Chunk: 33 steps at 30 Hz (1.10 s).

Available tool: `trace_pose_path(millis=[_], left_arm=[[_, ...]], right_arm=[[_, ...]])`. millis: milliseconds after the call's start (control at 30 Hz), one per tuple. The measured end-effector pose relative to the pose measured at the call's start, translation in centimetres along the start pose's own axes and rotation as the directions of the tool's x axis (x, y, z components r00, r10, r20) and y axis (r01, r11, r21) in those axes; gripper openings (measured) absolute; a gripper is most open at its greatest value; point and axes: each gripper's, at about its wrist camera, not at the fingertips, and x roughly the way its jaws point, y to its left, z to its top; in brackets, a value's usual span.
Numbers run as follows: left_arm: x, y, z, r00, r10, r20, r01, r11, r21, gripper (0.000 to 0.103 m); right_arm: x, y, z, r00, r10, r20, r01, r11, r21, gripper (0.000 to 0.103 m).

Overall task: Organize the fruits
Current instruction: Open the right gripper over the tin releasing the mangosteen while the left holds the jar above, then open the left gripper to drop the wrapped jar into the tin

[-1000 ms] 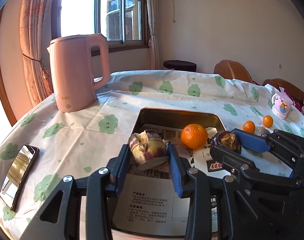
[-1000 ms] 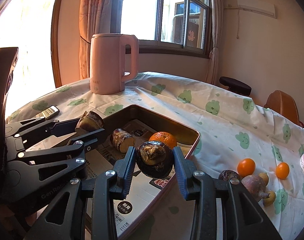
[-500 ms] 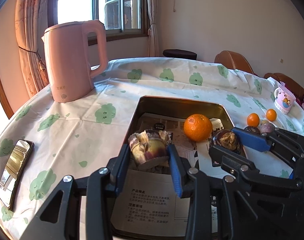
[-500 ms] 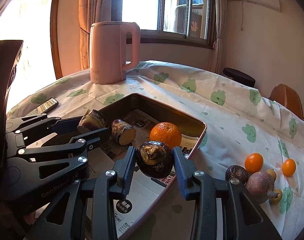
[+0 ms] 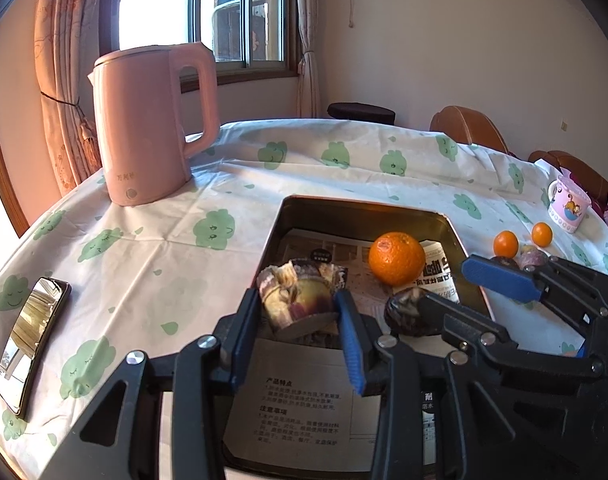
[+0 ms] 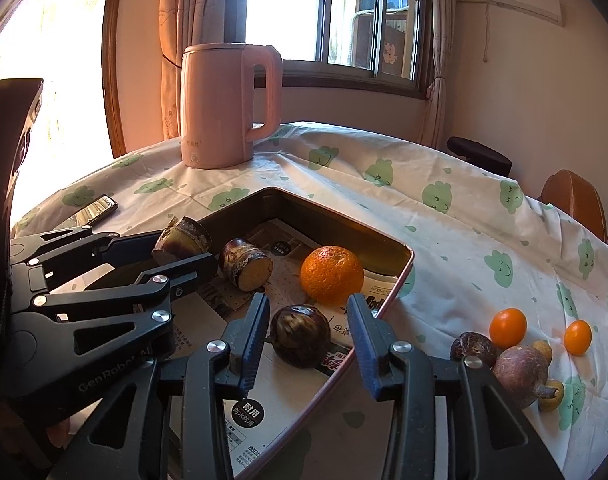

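Note:
A metal tray [image 5: 360, 210] lined with newspaper lies on the green-patterned cloth. My left gripper [image 5: 296, 300] is shut on a purple-skinned sugarcane chunk [image 5: 293, 296], held just over the tray's near left part; the same chunk [image 6: 181, 240] shows in the right wrist view. My right gripper [image 6: 308, 302] has its jaws opening. A dark round fruit [image 6: 299, 336] lies on the paper between them, with both pads clear of it. An orange [image 6: 332, 274] and a second cane chunk [image 6: 245, 264] rest in the tray.
A pink kettle [image 5: 151, 128] stands at the back left and a phone [image 5: 27, 344] lies near the left edge. Right of the tray are two small oranges [image 6: 508, 328], dark fruits [image 6: 520, 372] and a pink cup [image 5: 568, 210]. Chairs stand beyond the table.
The right jaws have spread apart, and the dark fruit they gripped has dropped onto the tray paper. The left gripper keeps its hold on the cane chunk.

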Motion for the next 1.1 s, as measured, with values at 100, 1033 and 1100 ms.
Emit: trace_pose_path(millis=[100, 1033, 1100], left_arm=[[-0.2, 0.1, 0.0, 1.000, -0.005, 0.007, 0.005, 1.000, -0.004, 0.040], [-2.3, 0.9, -0.1, 0.996, 0.049, 0.070, -0.046, 0.998, -0.045, 0.083], [-2.6, 0.5, 0.0, 0.996, 0.031, 0.080, -0.027, 0.998, -0.049, 0.088]], right_arm=[[-0.3, -0.1, 0.0, 1.000, -0.007, 0.013, 0.007, 1.000, 0.005, 0.051], [-1.7, -1.7, -0.4, 0.995, -0.076, 0.062, 0.071, 0.994, 0.079, 0.074], [-2.0, -2.0, -0.7, 0.994, -0.098, 0.054, 0.094, 0.993, 0.064, 0.074]])
